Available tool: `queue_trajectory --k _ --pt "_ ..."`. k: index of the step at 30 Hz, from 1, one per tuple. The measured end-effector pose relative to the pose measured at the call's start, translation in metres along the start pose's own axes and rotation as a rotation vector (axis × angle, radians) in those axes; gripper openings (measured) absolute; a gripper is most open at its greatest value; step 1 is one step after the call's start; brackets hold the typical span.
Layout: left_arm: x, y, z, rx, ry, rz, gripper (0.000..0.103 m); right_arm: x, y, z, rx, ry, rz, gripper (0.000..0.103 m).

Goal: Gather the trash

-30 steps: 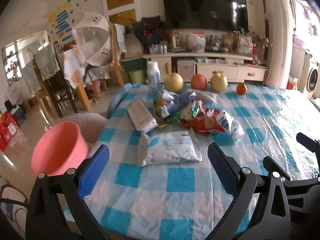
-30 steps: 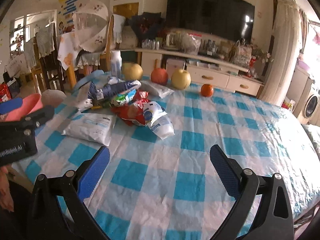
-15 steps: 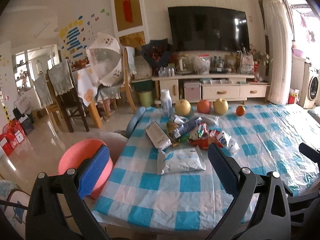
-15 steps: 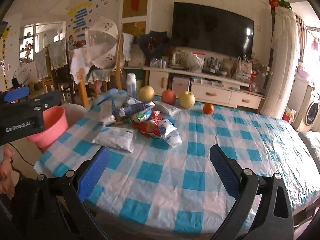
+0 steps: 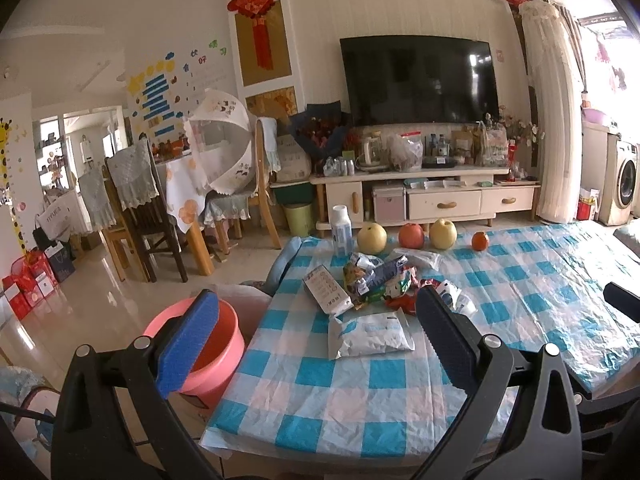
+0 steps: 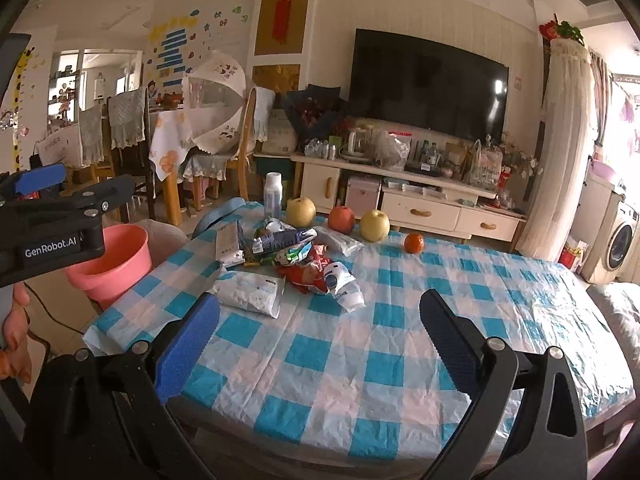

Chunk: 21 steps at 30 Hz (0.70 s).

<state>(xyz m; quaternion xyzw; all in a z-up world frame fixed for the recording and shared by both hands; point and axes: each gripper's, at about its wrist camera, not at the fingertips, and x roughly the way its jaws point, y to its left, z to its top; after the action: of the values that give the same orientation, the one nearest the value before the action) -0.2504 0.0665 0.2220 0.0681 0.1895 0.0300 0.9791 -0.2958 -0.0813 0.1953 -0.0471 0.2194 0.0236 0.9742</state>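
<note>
A pile of crumpled snack wrappers (image 5: pixel 380 280) (image 6: pixel 304 256) lies on the far left part of the blue-checked table (image 5: pixel 320 392) (image 6: pixel 360 360). A flat white pouch (image 5: pixel 370 332) (image 6: pixel 250 292) rests nearest me, and a white carton (image 5: pixel 326 290) lies beside the pile. A pink bucket (image 5: pixel 208 352) (image 6: pixel 114 260) stands off the table's left edge. My left gripper (image 5: pixel 316 344) is open, held back from the table's near edge. My right gripper (image 6: pixel 320 344) is open too, over the near edge, empty.
A white bottle (image 5: pixel 342 230), two pears, a red apple (image 5: pixel 411 236) and a small orange (image 5: pixel 480 241) line the table's far side. Chairs and a dining table (image 5: pixel 192 184) stand left, a TV cabinet (image 5: pixel 424 200) behind. A hand (image 6: pixel 14 328) holds the left gripper.
Both grippers have pulled back and up from the table, so the trash pile looks smaller and farther. The table's near edge now shows. Both stay open.
</note>
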Motion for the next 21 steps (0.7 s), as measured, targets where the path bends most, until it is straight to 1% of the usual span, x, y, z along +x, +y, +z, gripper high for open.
queue_trajectory --k 5,12,21 --pt "-0.011 -0.002 0.001 0.011 -0.024 0.005 0.099 -0.012 -0.002 0.004 0.004 -0.026 -0.012 0.099" --pt "-0.018 -0.004 0.004 0.009 -0.032 -0.001 0.099 -0.026 -0.007 0.009 0.016 -0.061 -0.033 0.099" --pt "-0.02 -0.005 0.004 0.013 -0.036 -0.003 0.099 -0.03 -0.017 0.006 0.049 -0.085 -0.046 0.099"
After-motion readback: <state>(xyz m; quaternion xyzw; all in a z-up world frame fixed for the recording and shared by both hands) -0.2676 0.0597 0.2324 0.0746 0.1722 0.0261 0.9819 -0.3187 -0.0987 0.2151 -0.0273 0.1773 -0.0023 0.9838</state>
